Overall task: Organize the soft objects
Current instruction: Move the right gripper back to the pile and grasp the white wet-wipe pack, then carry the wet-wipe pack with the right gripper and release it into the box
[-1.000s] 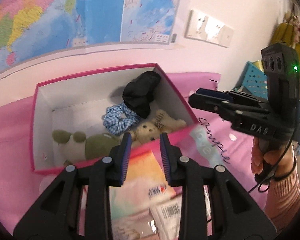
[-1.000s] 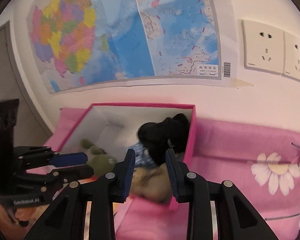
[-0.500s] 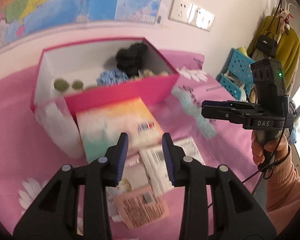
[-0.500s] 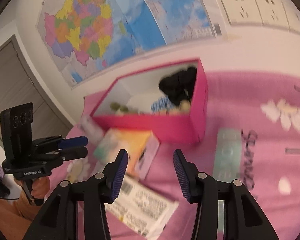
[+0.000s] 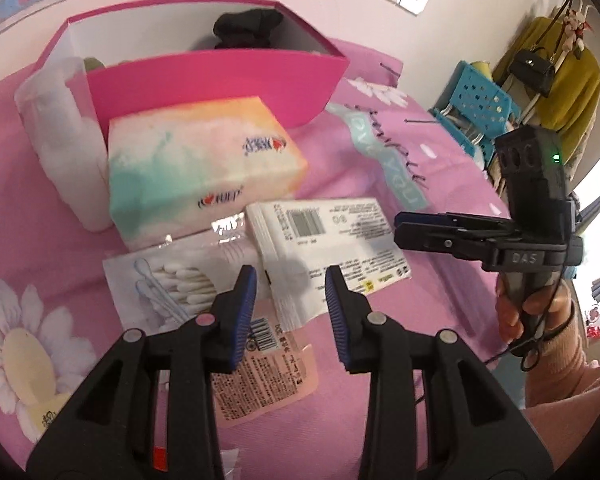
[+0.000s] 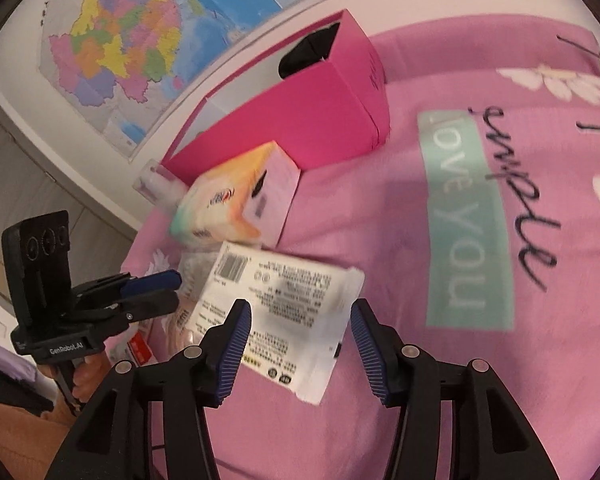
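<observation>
On the pink bedcover [image 5: 380,184], in front of the pink box [image 5: 220,80], several soft packs lie close together. The tissue pack [image 5: 196,168] with the orange and green wrapping touches the front wall of the box, and a clear plastic pack [image 5: 56,136] stands beside it, against the box corner. Just before the tissue pack lies a white flat pack [image 5: 332,240] with a barcode and small print, and next to it a transparent bag of cotton swabs [image 5: 168,280]; a peach-coloured sachet [image 5: 260,376] lies partly under these two. Inside the box a black soft thing [image 5: 248,32] is visible at the back wall (the other content is hidden by the front wall). The left gripper [image 5: 290,304] hovers above the white flat pack and the cotton swabs, its jaws moderately apart and with nothing between them. The right gripper [image 6: 298,344] hangs above the same white flat pack [image 6: 276,316], its jaws wide apart and also holding nothing; the pack appears between the two fingers, but I cannot tell if the pads touch it. In the right wrist view the left gripper [image 6: 156,292] is seen from the side, near the edge of the packs. A coloured map [image 6: 140,32] hangs on the wall behind the box [image 6: 300,120].
</observation>
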`<move>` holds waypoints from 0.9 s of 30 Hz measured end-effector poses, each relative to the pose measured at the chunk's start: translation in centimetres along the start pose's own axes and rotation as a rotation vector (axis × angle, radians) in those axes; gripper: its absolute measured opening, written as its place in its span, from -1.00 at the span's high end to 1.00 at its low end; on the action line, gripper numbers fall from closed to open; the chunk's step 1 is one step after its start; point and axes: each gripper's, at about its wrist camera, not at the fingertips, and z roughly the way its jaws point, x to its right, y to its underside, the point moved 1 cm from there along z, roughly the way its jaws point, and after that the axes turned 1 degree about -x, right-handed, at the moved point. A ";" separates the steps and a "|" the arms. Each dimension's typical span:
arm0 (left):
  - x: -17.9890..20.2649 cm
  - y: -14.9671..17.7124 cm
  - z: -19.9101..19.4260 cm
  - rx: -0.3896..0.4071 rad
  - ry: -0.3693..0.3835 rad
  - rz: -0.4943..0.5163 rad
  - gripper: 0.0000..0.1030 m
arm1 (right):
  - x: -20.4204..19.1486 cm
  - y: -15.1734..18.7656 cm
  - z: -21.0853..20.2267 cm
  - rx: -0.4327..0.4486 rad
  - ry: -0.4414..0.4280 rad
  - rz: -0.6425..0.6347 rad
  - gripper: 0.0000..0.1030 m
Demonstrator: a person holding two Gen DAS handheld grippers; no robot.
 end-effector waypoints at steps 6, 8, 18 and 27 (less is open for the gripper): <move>0.6 0.3 0.9 -0.032 0.018 0.007 0.25 | -0.2 0.9 0.5 -0.003 0.002 0.004 -0.12; 1.0 0.3 1.1 -0.038 0.018 0.015 0.25 | -0.3 1.0 0.5 0.002 0.003 -0.002 -0.12; 1.3 0.1 1.9 -0.044 0.033 0.010 0.25 | -0.6 1.1 0.8 0.024 -0.002 -0.011 -0.08; 1.7 0.1 1.4 -0.022 0.013 0.032 0.30 | -0.3 1.3 0.8 0.031 -0.010 0.009 0.41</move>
